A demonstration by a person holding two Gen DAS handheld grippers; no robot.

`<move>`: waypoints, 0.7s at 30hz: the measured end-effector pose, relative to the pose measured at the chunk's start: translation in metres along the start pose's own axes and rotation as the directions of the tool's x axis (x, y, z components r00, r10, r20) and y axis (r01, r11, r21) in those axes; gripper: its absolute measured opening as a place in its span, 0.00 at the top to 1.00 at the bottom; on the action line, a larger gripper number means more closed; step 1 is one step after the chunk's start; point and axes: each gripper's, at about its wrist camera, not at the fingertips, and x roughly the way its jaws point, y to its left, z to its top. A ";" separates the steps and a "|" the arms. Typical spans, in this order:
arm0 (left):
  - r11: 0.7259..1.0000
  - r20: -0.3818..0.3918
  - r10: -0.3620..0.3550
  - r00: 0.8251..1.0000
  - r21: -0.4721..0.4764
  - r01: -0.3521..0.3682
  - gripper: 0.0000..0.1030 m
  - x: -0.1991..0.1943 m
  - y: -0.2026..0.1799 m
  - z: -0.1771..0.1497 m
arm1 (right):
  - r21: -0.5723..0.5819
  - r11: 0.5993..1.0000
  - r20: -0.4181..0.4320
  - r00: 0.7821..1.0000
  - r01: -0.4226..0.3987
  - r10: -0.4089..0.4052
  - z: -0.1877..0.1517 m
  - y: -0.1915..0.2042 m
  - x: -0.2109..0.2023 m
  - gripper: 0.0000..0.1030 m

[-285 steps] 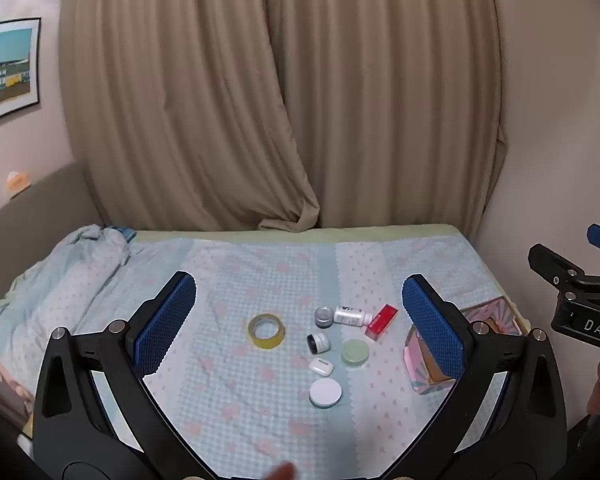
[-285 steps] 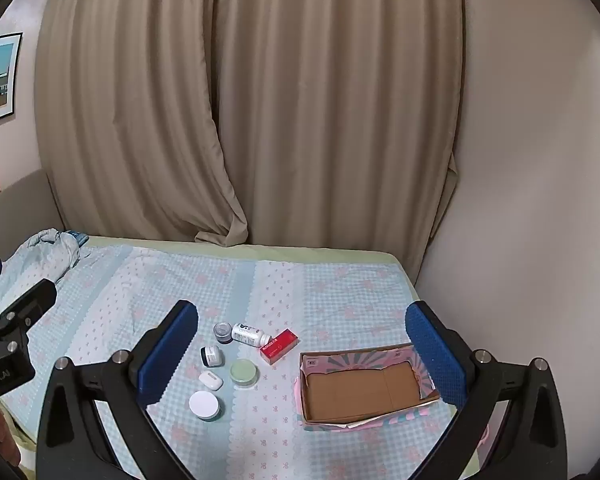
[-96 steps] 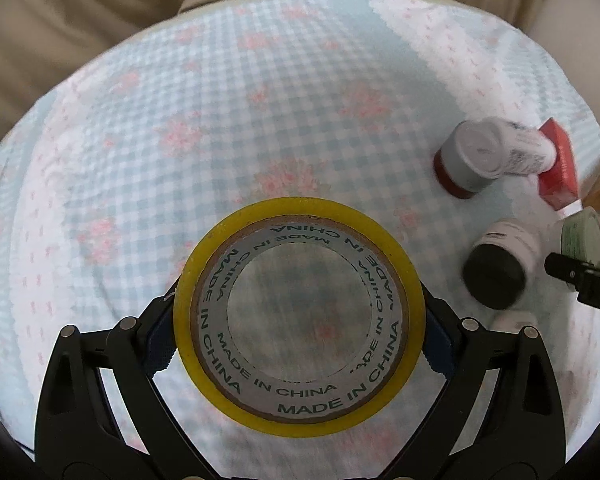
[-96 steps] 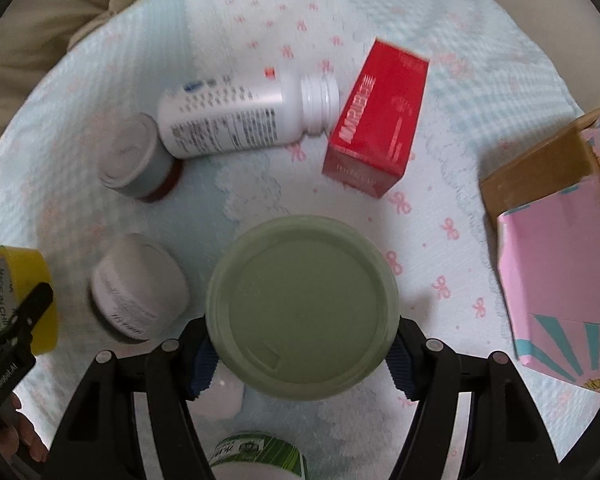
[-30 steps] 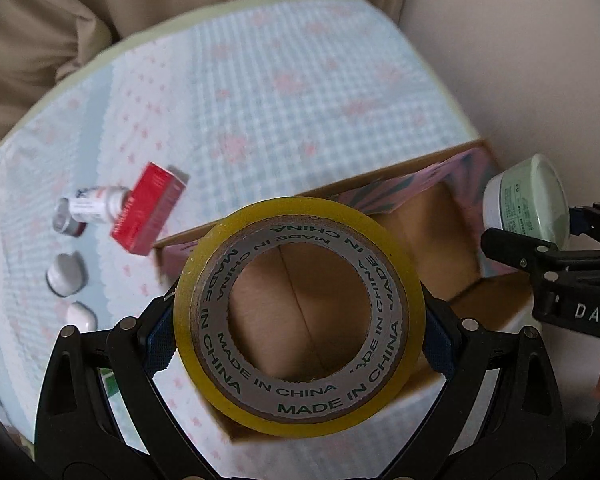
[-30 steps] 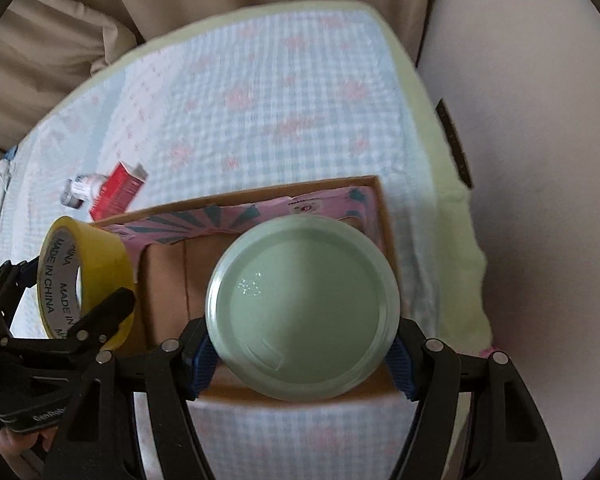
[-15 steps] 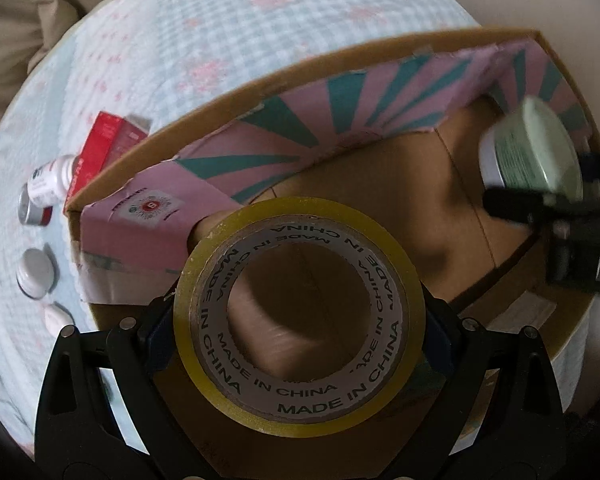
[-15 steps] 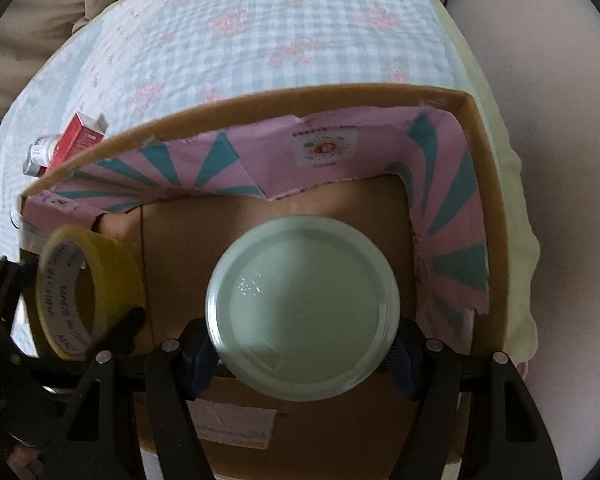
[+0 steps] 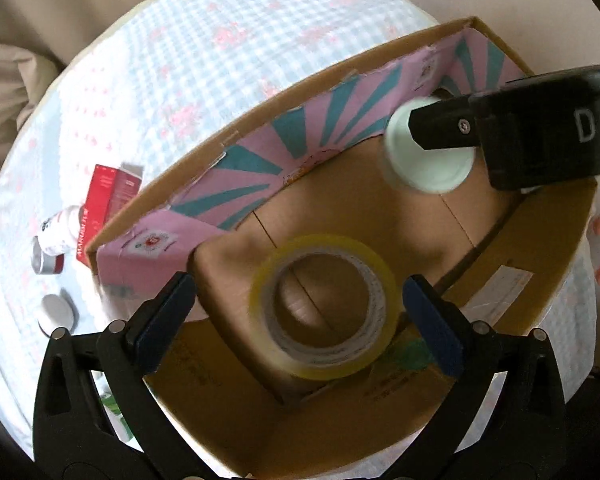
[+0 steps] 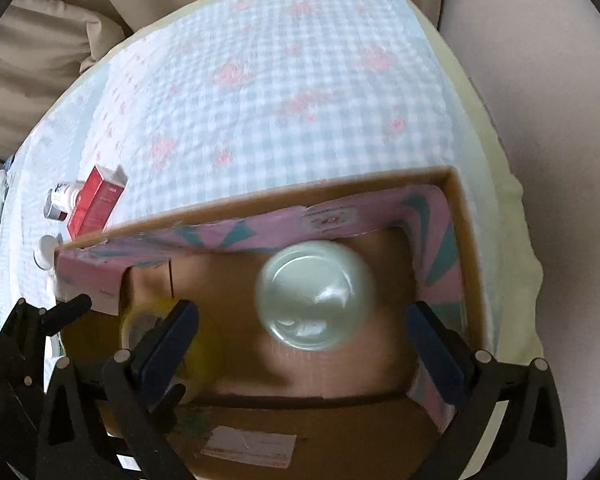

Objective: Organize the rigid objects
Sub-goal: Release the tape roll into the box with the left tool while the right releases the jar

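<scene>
Both sets of jaws were opening, pads clear of their loads. Beneath the left gripper (image 9: 300, 312) a blurred yellow tape roll (image 9: 323, 306) with a white core sat inside the cardboard box (image 9: 556, 248). Below the right gripper (image 10: 302, 340) was a pale-green round jar (image 10: 314, 294), lid glossy.

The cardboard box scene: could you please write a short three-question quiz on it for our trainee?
1. True or false: the yellow tape roll is still clamped between the left gripper pads.
2. Which item sits below the right gripper? A. red carton B. pale green jar C. white bottle
3. Fill in: the red carton lies ____ the cardboard box.

Key:
1. False; the jaws are opening and both pads stand clear of the roll.
2. B, the pale green jar.
3. Outside, on the checked bedspread.
</scene>
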 end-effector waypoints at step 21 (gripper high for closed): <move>1.000 0.097 -0.013 0.995 -0.010 0.014 0.00 -0.081 -0.011 0.001 | 0.022 0.999 0.065 0.997 0.032 -0.033 -0.014 0.016 -0.046 0.00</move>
